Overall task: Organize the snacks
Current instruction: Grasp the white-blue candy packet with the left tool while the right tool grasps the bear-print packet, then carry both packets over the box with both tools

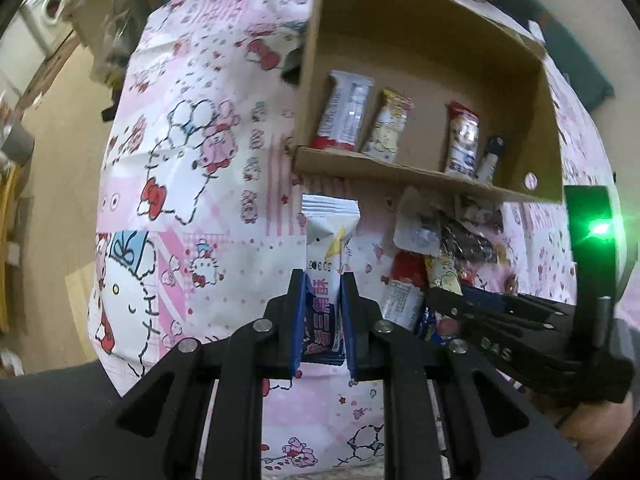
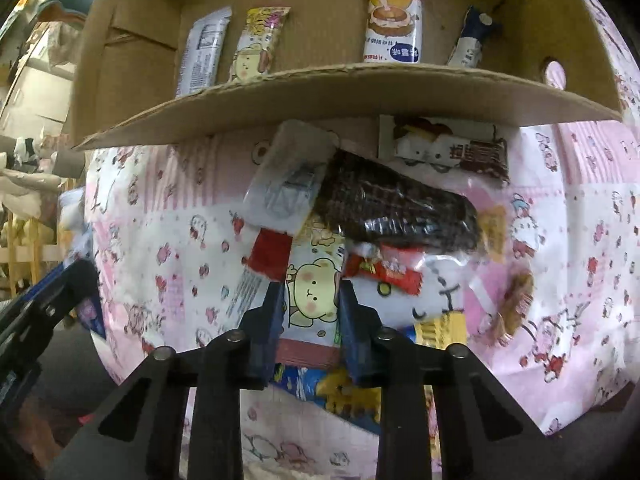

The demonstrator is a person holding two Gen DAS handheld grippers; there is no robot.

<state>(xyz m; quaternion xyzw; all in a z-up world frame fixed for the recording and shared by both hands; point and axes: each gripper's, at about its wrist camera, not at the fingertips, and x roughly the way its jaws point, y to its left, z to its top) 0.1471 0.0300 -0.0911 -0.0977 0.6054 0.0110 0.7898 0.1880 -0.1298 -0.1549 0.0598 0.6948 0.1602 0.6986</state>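
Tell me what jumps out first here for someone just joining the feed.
The cardboard box lying open, four snack packets lined along its back wall. Below its flap, a loose snack pile on the pink cartoon cloth. The left gripper clamps a white packet; the right gripper straddles a bear-print packet.

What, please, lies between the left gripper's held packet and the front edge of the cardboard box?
In the left wrist view, only bare patterned cloth lies between the white packet in the left gripper and the cardboard box; no snack sits there.

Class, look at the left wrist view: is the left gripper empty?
No. The left gripper clamps a white and purple snack packet upright between its fingers.
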